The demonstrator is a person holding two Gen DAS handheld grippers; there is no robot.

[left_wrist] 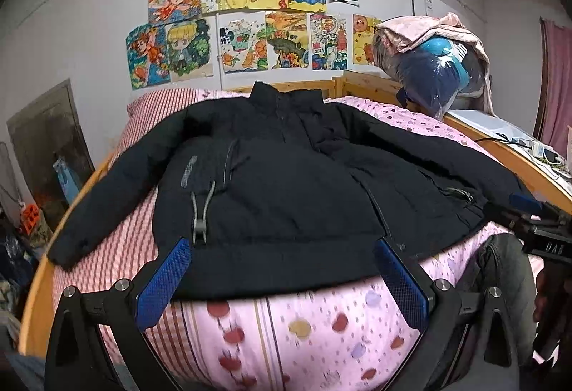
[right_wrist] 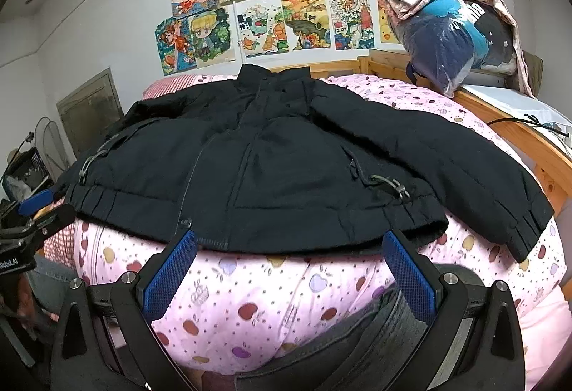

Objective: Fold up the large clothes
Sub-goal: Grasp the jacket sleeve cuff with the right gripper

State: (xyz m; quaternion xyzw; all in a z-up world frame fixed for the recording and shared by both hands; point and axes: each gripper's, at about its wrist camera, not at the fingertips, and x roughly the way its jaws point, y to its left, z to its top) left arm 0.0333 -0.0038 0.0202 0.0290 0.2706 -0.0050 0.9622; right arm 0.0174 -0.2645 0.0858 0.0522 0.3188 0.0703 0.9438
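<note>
A large black padded jacket (left_wrist: pixel 282 176) lies flat, front up, on a bed with pink patterned bedding (left_wrist: pixel 286 323), collar toward the wall and both sleeves spread out. It fills the middle of the right wrist view too (right_wrist: pixel 286 155). My left gripper (left_wrist: pixel 282 269) is open and empty, its blue pads at the jacket's bottom hem, left of centre. My right gripper (right_wrist: pixel 289 262) is open and empty at the hem, right of centre. The right gripper also shows at the right edge of the left wrist view (left_wrist: pixel 536 223); the left gripper shows at the left edge of the right wrist view (right_wrist: pixel 32 212).
A wooden bed frame (left_wrist: pixel 511 151) runs around the mattress. A bundle of bagged clothes (left_wrist: pixel 436 69) sits on the back right corner. Children's drawings (left_wrist: pixel 250 19) cover the wall behind. A red striped pillow (left_wrist: pixel 157 104) lies at the head. Clutter stands on the floor at left (left_wrist: pixel 21 233).
</note>
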